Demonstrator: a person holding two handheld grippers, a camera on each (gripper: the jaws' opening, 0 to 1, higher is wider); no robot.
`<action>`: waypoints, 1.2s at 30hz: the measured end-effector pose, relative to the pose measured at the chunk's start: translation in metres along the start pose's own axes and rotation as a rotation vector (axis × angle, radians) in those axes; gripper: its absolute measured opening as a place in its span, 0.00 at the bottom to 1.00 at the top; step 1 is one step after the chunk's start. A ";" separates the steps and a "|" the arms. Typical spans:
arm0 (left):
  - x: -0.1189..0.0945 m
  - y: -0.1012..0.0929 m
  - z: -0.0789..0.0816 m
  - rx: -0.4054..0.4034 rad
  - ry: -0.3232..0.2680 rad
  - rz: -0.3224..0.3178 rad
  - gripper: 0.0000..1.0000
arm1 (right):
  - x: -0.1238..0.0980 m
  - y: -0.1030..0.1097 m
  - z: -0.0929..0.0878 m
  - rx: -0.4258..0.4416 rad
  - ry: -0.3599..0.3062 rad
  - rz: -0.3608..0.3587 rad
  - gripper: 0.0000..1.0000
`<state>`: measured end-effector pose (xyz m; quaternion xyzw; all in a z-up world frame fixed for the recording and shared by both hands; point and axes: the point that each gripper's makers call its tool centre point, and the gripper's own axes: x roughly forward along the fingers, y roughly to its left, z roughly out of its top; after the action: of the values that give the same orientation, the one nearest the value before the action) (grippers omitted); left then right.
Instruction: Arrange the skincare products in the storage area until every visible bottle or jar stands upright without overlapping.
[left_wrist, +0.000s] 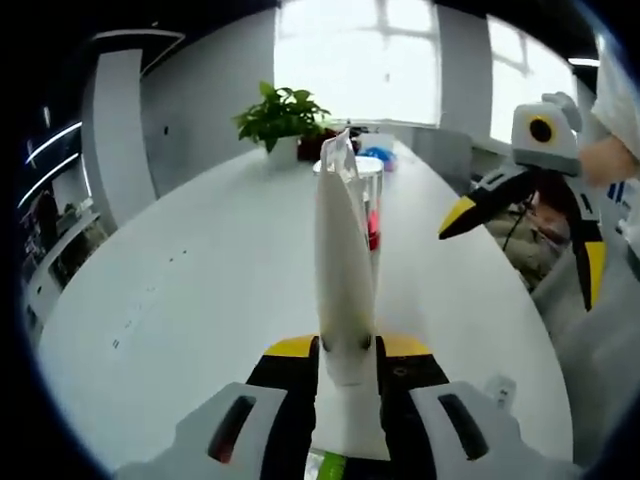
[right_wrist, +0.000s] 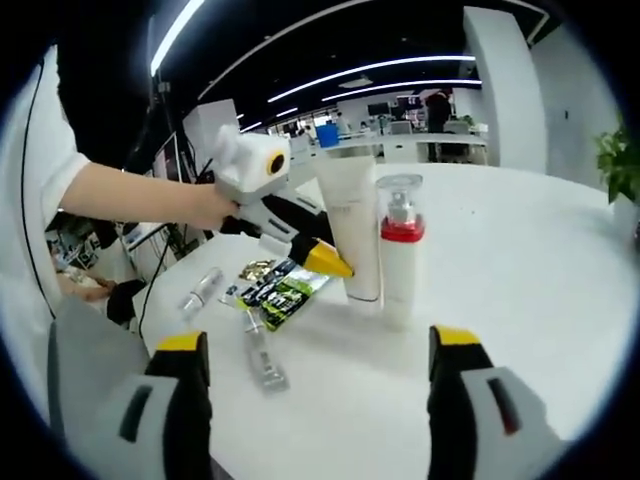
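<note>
left tongs (left_wrist: 345, 350) clamped on white tube (left_wrist: 343, 250) upright beside pump bottle (right_wrist: 401, 250), right tongs (right_wrist: 320, 375) wide apart, sachets (right_wrist: 272, 285) lying flat on bench (right_wrist: 520, 250)

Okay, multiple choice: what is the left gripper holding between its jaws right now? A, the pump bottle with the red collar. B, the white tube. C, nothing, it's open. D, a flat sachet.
B: in the left gripper view the left gripper has its jaws closed on the white tube, which stands upright on the table; the pump bottle with the red collar stands free beside it.
</note>
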<state>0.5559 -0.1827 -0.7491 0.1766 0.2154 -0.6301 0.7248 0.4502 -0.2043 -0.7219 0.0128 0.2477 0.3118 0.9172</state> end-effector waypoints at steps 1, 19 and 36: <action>-0.001 0.000 0.000 -0.002 0.002 0.001 0.23 | 0.000 0.000 0.000 -0.002 0.001 -0.001 0.91; -0.038 -0.025 -0.021 -0.131 0.059 0.053 0.55 | -0.014 0.022 -0.006 -0.008 0.007 0.005 0.93; -0.093 -0.049 -0.049 -0.306 0.053 0.180 0.73 | -0.023 0.045 -0.007 -0.005 -0.002 0.020 0.94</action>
<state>0.4928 -0.0861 -0.7404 0.0996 0.3110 -0.5176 0.7909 0.4057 -0.1824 -0.7094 0.0133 0.2458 0.3216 0.9143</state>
